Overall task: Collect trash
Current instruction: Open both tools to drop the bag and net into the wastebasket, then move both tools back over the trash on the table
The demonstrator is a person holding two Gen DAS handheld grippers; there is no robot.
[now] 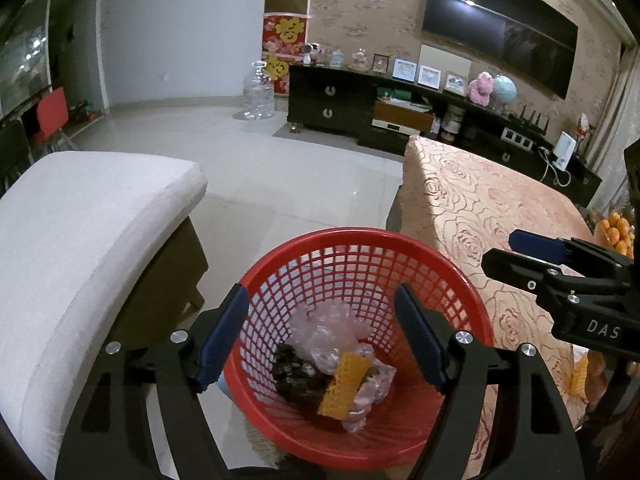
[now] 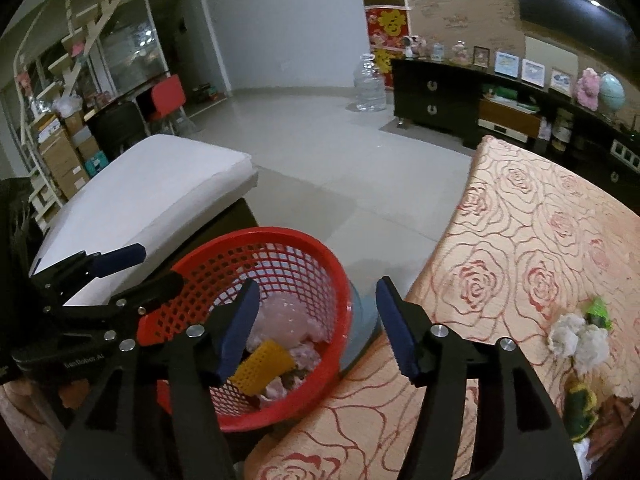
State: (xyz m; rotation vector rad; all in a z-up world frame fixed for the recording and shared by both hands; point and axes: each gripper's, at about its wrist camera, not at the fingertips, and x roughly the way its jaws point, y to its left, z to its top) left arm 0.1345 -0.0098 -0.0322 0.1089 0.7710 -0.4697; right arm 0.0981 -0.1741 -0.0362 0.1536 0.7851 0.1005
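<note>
A red mesh basket [image 1: 360, 240] stands on the floor beside the table; it also shows in the right wrist view [image 2: 320, 248]. It holds crumpled clear plastic [image 1: 324, 332], a yellow foam net [image 1: 344, 384] and dark scraps [image 1: 296, 376]. My left gripper [image 1: 320, 336] is open and empty right above the basket. My right gripper [image 2: 316, 324] is open and empty over the basket's right rim and the table edge; it shows from the side in the left wrist view [image 1: 504, 252]. White crumpled tissue [image 2: 576, 340] and green wrappers [image 2: 598, 310] lie on the table at the right.
The table has a rose-patterned cloth [image 2: 520, 260]. A white cushioned seat [image 1: 88, 232] stands left of the basket. Oranges [image 1: 614, 232] sit at the table's far side. A dark TV cabinet [image 1: 360, 108] and a water jug [image 1: 258, 94] stand across the tiled floor.
</note>
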